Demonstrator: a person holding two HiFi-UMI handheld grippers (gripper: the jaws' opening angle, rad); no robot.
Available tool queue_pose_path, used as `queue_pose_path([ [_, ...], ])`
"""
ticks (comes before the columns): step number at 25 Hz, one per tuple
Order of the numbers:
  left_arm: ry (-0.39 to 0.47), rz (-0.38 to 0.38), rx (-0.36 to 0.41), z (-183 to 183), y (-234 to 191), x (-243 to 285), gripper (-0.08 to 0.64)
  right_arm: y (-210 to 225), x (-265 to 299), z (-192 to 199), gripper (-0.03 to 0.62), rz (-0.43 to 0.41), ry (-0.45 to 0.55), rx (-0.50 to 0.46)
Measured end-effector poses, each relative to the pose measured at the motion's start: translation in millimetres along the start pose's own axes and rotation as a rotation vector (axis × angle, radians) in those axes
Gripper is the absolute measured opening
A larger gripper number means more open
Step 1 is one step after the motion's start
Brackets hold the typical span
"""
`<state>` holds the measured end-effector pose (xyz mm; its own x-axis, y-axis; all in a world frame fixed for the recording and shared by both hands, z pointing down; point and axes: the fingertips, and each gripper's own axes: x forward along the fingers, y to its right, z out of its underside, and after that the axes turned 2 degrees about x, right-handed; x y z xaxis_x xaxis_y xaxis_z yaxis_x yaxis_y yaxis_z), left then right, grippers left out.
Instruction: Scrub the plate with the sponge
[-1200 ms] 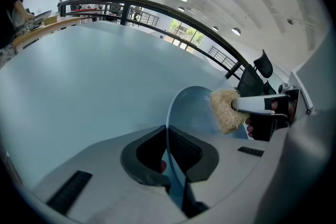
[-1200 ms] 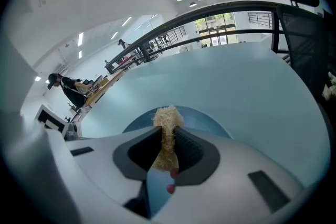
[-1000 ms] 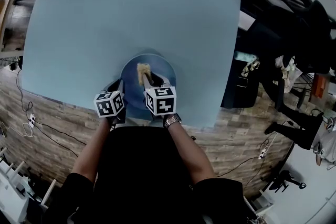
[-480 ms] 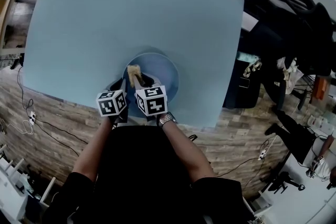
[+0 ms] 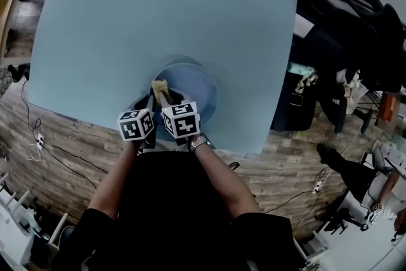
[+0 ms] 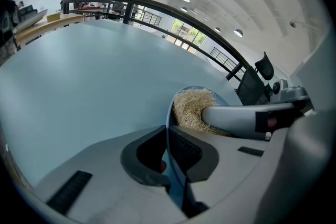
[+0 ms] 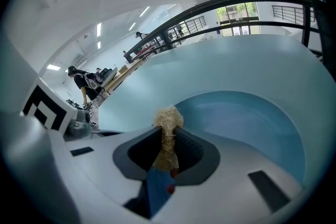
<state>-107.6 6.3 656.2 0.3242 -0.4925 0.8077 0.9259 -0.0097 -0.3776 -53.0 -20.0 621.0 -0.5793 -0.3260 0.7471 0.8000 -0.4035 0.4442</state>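
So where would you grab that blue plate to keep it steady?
Take the plate by its thin rim, on the side nearest the person, I'd say. It is wide and shallow, so only the rim fits between jaws; the left gripper is shut on it there, leaving the face free for the sponge.

No readable text, brands, numbers or signs. Only black-and-white square code patterns, no letters, on the left white marker cube (image 5: 134, 125) of the left gripper (image 6: 168, 147) and the right white marker cube (image 5: 181, 120) of the right gripper (image 7: 167, 147).
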Motion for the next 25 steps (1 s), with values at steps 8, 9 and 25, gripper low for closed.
queue_pose_path([
  [8, 0.002, -0.002, 0.005, 0, -1, -2, 0.011, 3, 0, 0, 0.072, 0.010, 0.000, -0.014],
  [9, 0.001, -0.002, 0.007, 0, -1, -2, 0.011, 4, 0, 0, 0.072, 0.011, 0.000, -0.012],
  [25, 0.003, 0.001, 0.023, -1, 0, -2, 0.011, 30, -12, -7, 0.072, 0.060, 0.030, 0.028],
])
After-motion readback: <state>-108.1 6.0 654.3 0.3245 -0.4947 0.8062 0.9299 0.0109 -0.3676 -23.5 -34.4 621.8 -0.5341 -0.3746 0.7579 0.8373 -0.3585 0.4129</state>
